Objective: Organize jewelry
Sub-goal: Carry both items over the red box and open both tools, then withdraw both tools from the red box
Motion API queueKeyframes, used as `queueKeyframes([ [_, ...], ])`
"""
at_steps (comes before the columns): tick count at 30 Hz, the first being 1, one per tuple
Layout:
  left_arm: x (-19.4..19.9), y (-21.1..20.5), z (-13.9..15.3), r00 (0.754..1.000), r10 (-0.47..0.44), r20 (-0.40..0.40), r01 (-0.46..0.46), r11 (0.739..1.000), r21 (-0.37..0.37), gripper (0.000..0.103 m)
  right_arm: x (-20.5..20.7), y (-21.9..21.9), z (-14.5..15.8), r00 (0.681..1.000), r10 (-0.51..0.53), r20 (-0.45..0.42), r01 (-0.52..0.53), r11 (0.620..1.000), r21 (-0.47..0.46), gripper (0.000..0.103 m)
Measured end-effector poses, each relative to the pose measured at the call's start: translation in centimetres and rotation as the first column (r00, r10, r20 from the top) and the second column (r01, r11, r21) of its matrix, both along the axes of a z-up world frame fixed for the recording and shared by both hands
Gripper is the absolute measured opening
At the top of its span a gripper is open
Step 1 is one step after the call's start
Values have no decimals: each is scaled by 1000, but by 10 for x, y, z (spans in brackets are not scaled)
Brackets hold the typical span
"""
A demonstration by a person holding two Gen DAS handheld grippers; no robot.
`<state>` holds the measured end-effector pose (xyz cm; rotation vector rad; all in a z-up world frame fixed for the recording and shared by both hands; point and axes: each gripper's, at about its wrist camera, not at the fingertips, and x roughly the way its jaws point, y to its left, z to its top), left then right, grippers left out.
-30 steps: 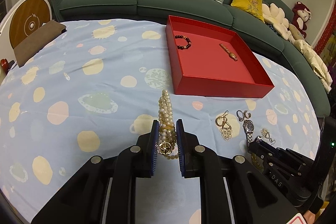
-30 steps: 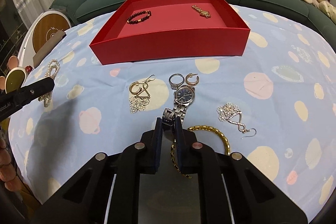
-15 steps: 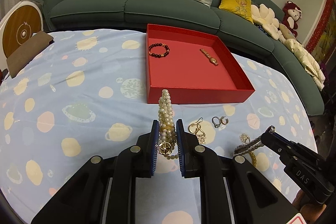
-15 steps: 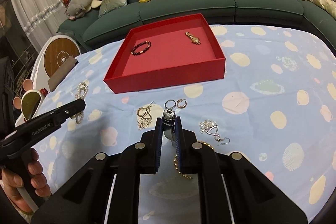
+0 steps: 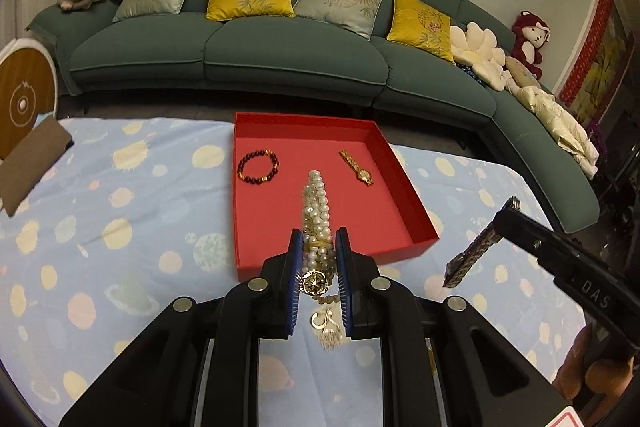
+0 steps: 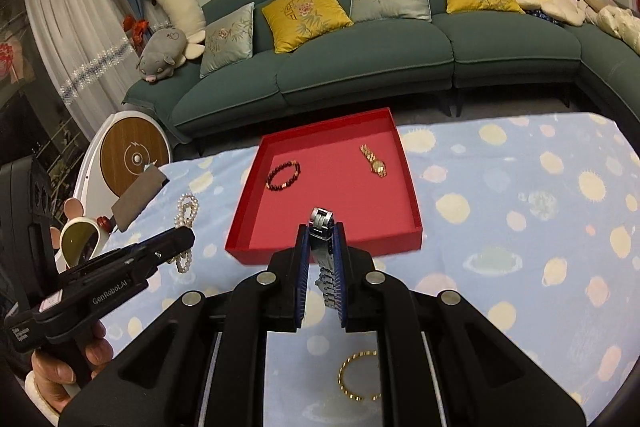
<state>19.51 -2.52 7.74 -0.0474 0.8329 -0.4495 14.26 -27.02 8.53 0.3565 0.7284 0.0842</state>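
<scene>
Left wrist view: my left hand-held gripper [image 5: 318, 269] clamps the white pearl strand [image 5: 316, 205] and my right hand-held gripper [image 6: 322, 247] clamps the silver metal-link watch [image 6: 323, 227]; I fear either dangling tail snagging the shallow red cardboard tray [image 5: 416, 199] wall.

The left gripper [image 5: 318, 259] points obliquely downward, its fingers [image 5: 295, 267] clamped on a pearl strand [image 5: 316, 211]. The right gripper [image 6: 322, 247] points obliquely downward, its fingers [image 6: 303, 259] closed on a steel watch band [image 6: 323, 227]. A bare hand [image 6: 60, 367] grips the left gripper's handle from below.
</scene>
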Motion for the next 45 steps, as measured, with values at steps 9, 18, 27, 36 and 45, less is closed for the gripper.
queueKeyframes([
  [9, 84, -32, -26, 998, -17, -66, 18, 1000, 13, 14, 92, -24, -8, 999, -30, 30, 29, 999, 24, 11],
  [18, 129, -38, -73, 985, 13, -174, -11, 1000, 12, 14, 158, -26, -62, 998, -27, -54, 32, 995, 90, 11],
  [27, 142, -43, -107, 971, 41, -237, -23, 997, 77, 14, 188, -11, -103, 994, 18, -104, -10, 997, 77, 11],
  [36, 132, -48, -120, 973, 30, -229, 10, 985, 171, 17, 173, -6, -120, 976, 67, -206, -75, 997, -33, 12],
  [45, 108, -26, -90, 988, 64, -144, -43, 989, 140, 51, 124, -23, -108, 968, 60, -244, -73, 996, -46, 14],
])
